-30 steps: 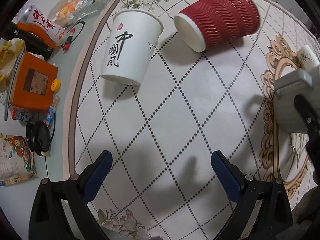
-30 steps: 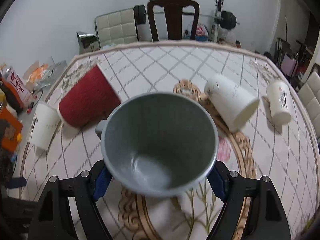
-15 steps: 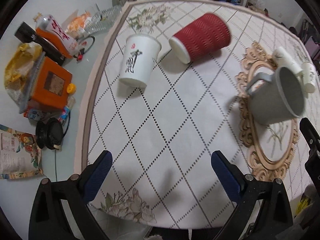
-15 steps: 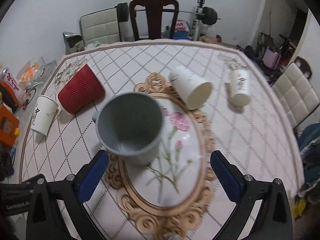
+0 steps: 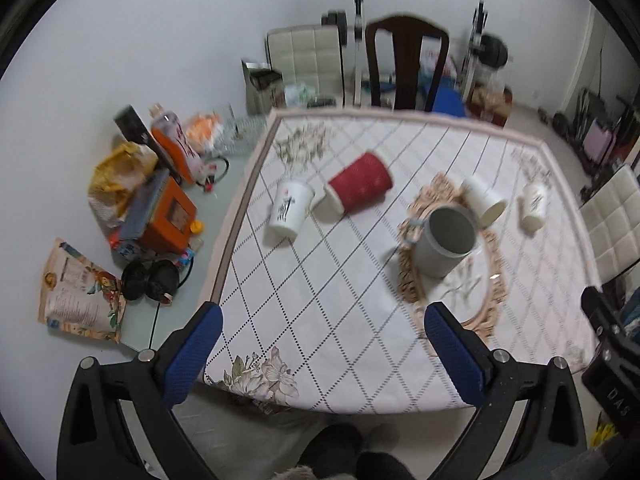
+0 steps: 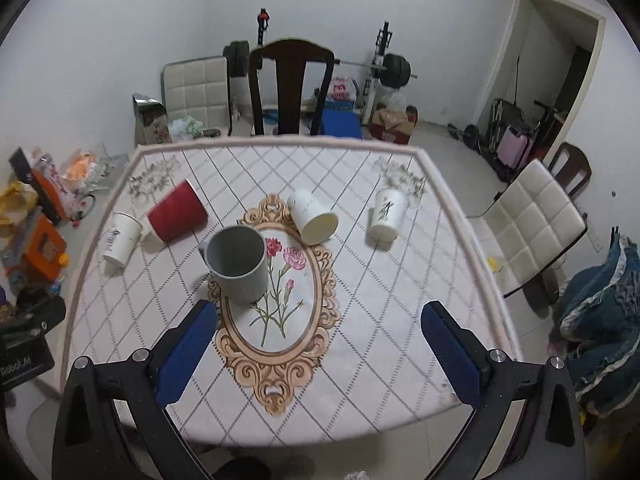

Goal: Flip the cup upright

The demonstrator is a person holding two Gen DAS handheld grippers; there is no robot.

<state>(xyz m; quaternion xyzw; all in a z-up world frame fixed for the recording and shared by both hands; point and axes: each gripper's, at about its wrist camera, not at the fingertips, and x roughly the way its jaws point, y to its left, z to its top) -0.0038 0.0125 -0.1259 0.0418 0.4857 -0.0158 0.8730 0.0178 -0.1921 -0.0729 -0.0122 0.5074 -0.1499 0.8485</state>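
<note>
White walls, a dark chair (image 6: 292, 84) and gym weights back a surface (image 6: 400, 300) under a diamond-print cloth. On its oval motif the grey mug (image 6: 239, 266) stands upright, mouth up, handle toward the left, touched by nothing. Both the left hand-held gripper (image 5: 324, 354) and the right hand-held gripper (image 6: 318, 354) hang at the near edge, jaws wide apart and empty. That flip looks done. A red cup (image 6: 177, 217) and white cup (image 6: 312, 216) lie on their sides, possibly next.
</note>
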